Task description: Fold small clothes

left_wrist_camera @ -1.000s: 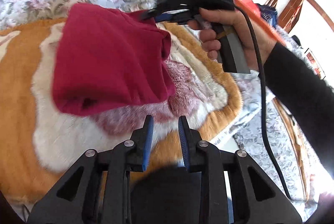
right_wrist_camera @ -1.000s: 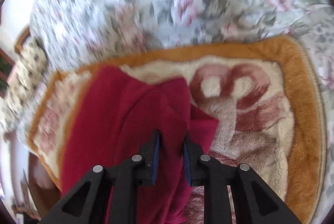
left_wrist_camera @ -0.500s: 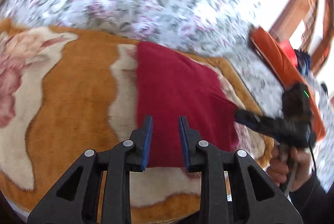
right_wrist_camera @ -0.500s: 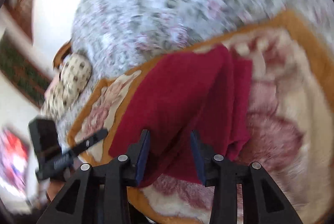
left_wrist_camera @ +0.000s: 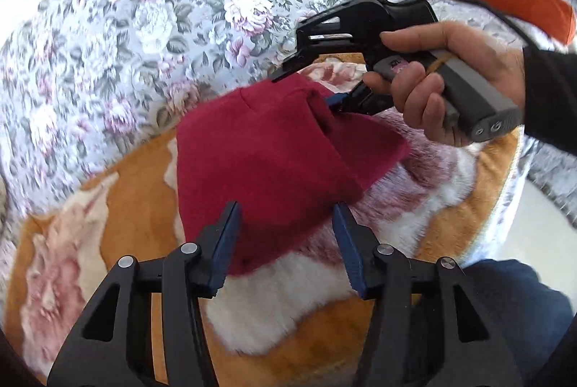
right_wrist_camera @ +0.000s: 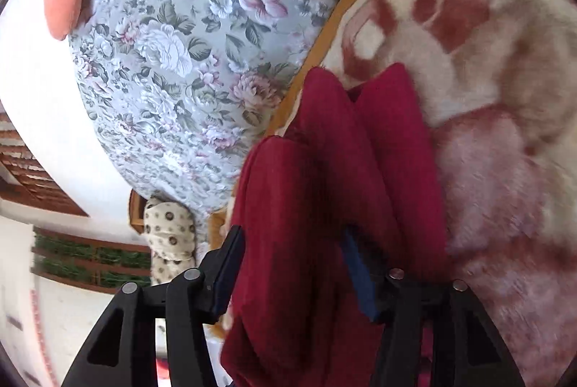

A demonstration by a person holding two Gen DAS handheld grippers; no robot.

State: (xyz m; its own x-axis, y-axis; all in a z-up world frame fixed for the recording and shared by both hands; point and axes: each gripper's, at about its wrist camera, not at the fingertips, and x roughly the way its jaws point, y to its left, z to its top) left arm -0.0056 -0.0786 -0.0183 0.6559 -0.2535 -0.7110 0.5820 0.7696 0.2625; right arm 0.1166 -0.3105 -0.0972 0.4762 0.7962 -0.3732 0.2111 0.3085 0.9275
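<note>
Opening both grippers' jaws, left (left_wrist_camera: pixel 286 243) and right (right_wrist_camera: pixel 299 264), around the cloth (left_wrist_camera: pixel 267 156) risks the fold springing loose.

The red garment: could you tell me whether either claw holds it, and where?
Neither seems to grip it; both claws' jaws are opening. The left claw straddles the red garment's near edge, the right claw its far corner.

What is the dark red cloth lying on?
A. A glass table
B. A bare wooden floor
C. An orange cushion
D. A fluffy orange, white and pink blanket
D: the dark red cloth rests on the fluffy orange, white and pink blanket, which lies over a floral cover.
</note>
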